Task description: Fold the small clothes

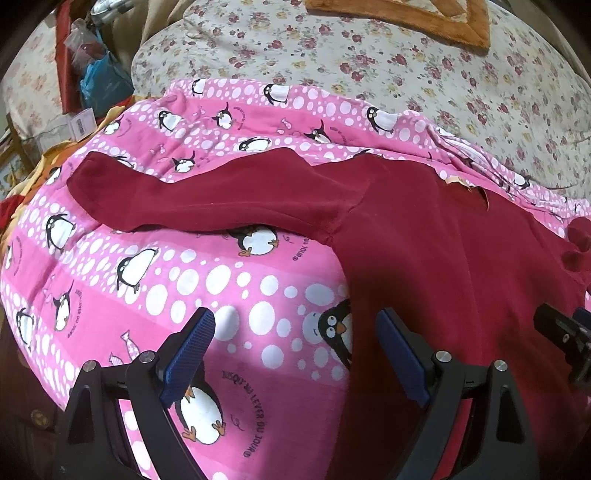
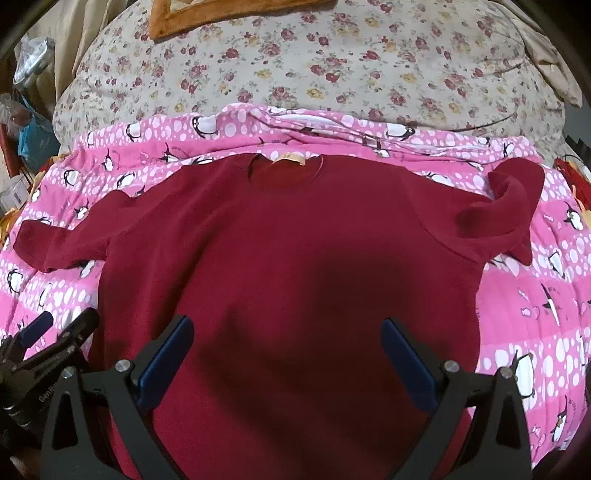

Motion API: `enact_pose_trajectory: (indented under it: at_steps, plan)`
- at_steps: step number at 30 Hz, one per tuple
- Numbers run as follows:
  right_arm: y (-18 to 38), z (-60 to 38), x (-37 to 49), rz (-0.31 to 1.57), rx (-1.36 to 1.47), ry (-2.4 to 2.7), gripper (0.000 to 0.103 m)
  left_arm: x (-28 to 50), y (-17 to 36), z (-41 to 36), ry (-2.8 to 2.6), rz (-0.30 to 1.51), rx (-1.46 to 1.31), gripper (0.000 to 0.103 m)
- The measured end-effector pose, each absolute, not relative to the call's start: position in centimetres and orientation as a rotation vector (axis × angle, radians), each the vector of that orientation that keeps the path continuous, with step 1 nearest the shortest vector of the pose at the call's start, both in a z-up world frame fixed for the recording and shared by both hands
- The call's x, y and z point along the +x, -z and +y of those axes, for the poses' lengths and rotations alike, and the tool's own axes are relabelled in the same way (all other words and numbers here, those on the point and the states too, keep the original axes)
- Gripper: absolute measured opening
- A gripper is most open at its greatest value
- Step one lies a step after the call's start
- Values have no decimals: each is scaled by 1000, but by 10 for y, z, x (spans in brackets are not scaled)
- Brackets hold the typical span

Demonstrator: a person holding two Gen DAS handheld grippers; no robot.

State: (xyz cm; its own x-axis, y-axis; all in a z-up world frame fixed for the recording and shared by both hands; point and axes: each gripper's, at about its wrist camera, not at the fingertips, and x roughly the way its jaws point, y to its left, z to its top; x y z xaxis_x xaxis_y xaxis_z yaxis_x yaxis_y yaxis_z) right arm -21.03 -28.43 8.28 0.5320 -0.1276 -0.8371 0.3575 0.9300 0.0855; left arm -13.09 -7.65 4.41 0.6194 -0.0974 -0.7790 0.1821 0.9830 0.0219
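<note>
A dark red long-sleeved sweater [image 2: 288,243] lies flat, front up, on a pink penguin-print quilt [image 2: 535,295], collar and tan label [image 2: 290,159] at the far side. Its left sleeve [image 1: 207,199] stretches out straight across the quilt; its right sleeve [image 2: 506,206] is bunched and curled back on itself. My left gripper [image 1: 295,325] hovers open over the sweater's left edge, nothing between its blue pads. Over the lower middle of the sweater's body my right gripper [image 2: 288,332] stands open and holds nothing. Each gripper shows at the edge of the other's view.
The pink quilt [image 1: 155,302] lies on a floral bedspread [image 2: 332,62]. An orange-brown plush mat [image 1: 424,18] rests at the far side. Off the bed's left are blue bags [image 1: 103,85], boxes and clutter, and yellow-orange cloth [image 1: 48,162] at the quilt's left edge.
</note>
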Motion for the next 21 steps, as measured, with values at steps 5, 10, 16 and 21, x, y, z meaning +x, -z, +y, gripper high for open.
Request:
enact_pose_trajectory:
  at_steps: [5, 10, 16, 21]
  plan:
    - [-83, -280, -207, 969, 254, 287, 102, -130, -44, -75, 153, 886, 103, 72]
    - [-81, -279, -206, 974, 253, 281, 102, -129, -43, -74, 146, 884, 105, 72]
    - [-78, -278, -205, 976, 257, 278, 102, -128, -42, -74, 142, 886, 107, 72]
    - [-75, -278, -203, 981, 253, 276, 102, -127, -40, -72, 139, 888, 104, 72]
